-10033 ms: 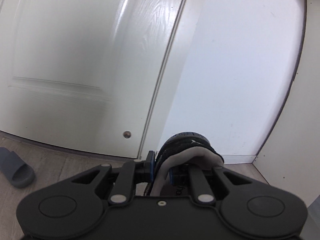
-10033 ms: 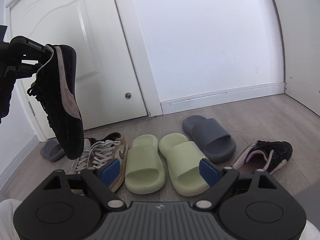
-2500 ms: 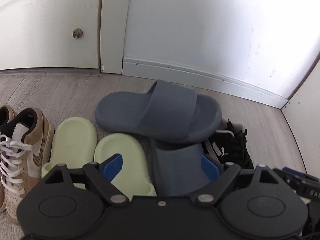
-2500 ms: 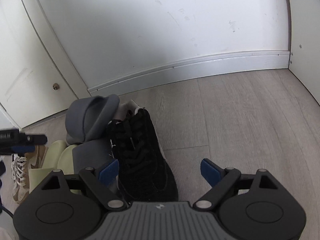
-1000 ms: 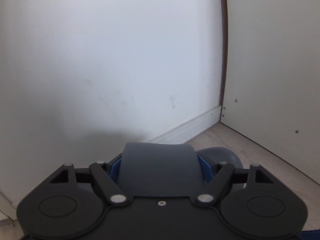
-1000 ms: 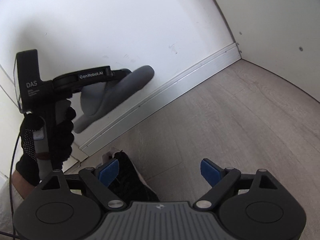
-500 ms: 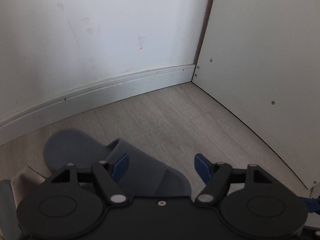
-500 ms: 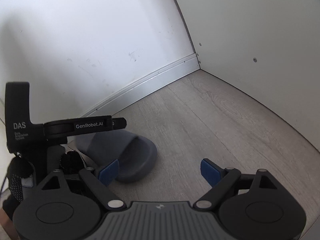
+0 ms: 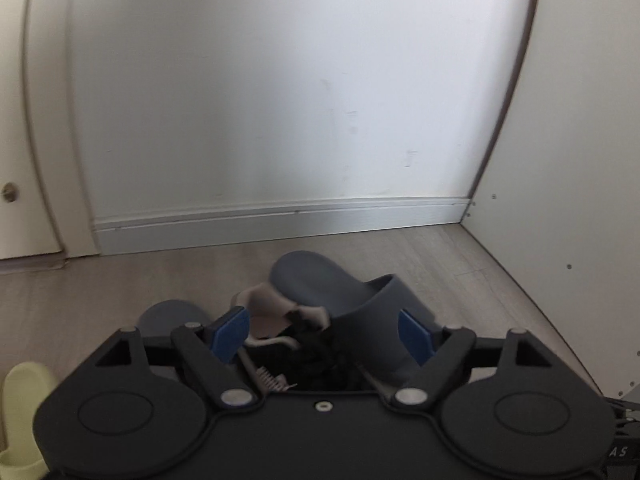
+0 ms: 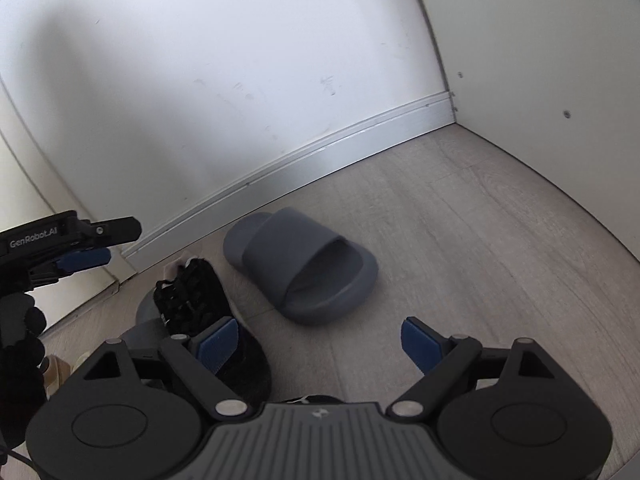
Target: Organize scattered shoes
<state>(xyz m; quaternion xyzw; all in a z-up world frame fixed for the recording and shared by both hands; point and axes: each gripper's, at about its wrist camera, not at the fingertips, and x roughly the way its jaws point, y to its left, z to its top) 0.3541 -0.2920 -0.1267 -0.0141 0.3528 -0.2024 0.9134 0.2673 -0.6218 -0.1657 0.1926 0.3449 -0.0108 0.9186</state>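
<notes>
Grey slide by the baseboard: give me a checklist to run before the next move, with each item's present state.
1. Grey slide released and flat on the floor: ok; it lies sole down, clear of both grippers.
2. Left gripper free of load: ok; its jaws are opening with nothing between them.
3. Right gripper empty: ok; its jaws stand wide and hold nothing.
4. Grey slides paired side by side: not ok; the black sneaker lies between this one and the second grey slide.
5. Black sneaker's mate beside it: cannot tell; only a dark shape shows at the right gripper's body.
</notes>
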